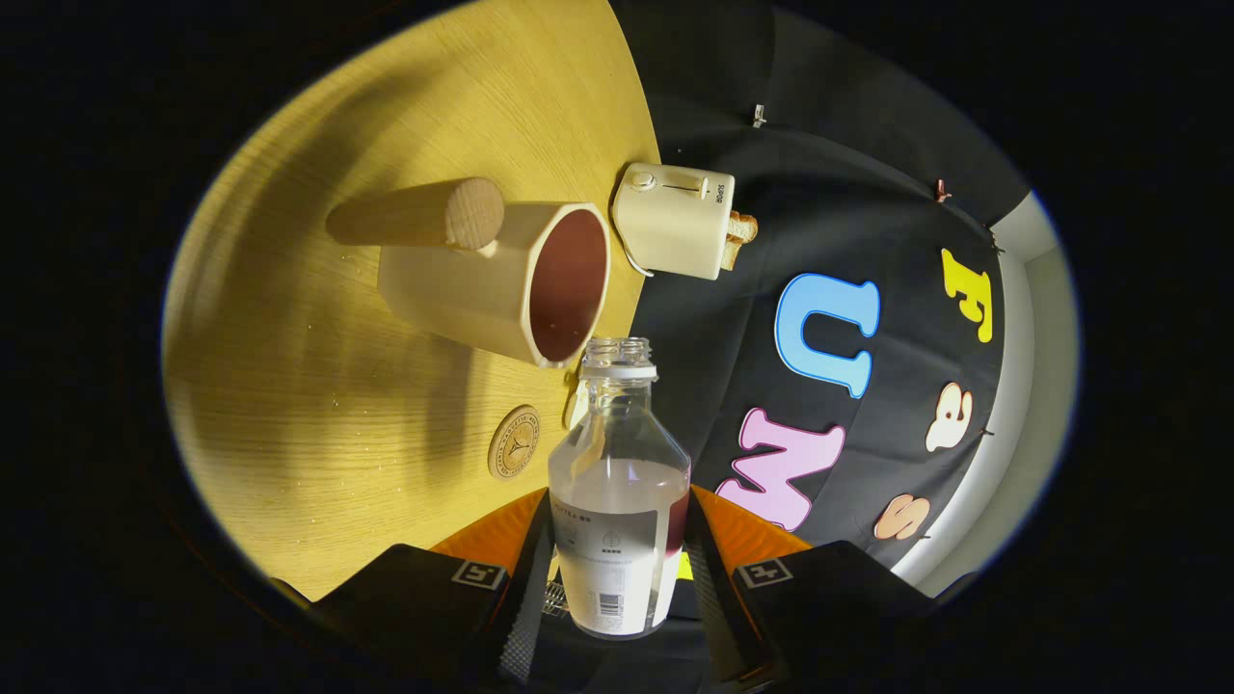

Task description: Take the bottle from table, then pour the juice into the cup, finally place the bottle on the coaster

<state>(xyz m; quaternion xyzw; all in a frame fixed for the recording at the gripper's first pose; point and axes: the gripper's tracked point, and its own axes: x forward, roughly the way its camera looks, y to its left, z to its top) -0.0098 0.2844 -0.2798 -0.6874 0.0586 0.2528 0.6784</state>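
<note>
Clamped between both fingers of the claw is the bottle, held low on its labelled body and tipped so its open, capless mouth sits at the rim of the cup on the bench. Clear and smooth, it probably handles as light but slippery; the straight lower wall looks the safest hold. Dark juice shows in the cup. Beside the bottle lies the coaster.

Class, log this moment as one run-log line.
phase: pouring | gripper: shut on bottle | bottle mouth: at cup rim | coaster: bare
</note>
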